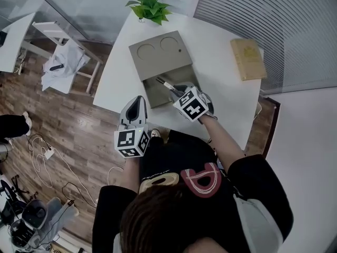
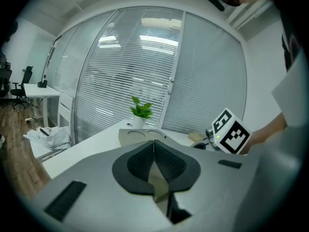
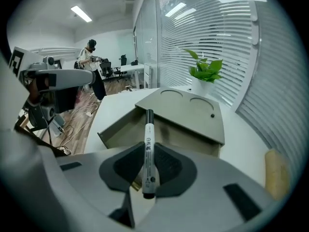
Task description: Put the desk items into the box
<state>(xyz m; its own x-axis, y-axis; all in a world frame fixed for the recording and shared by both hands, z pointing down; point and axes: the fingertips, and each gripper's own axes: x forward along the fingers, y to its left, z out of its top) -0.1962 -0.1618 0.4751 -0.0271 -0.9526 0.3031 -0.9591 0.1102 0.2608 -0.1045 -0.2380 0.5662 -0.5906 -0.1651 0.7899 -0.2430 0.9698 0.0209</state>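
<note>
- White desk (image 1: pixel 221 83) in an office with slatted blinds behind it and a wood floor to the left; a potted plant (image 1: pixel 150 5) stands at the far edge.
- On the desk sits a grey-beige box (image 1: pixel 158 51) with two round hollows in its top, and its drawer (image 1: pixel 160 91) is pulled out toward the person.
- The right claw (image 3: pixel 148 166) is clamped on a white marker (image 3: pixel 148 149) with a black cap. The pen runs lengthwise between the pads, cap end pointing out at the box.
- From the head view the marker (image 1: pixel 166 84) hangs over the open drawer, near its left part. I cannot tell whether its tip touches the drawer floor.
- The left claw (image 2: pixel 154 163) has its jaws together with nothing between them. It is held off the near edge of the desk, beside the person's body, well apart from the box.
- A tan notebook (image 1: pixel 247 58) lies by itself on the right side of the desk, apart from the box.
- Step in hand, as I judge it: placing the marker into the drawer.
- The next move likely calls for lowering the pen until it lies flat inside the drawer walls, then parting the jaws and lifting clear without dragging it out.
- After that the notebook looks like the item left to fetch.
</note>
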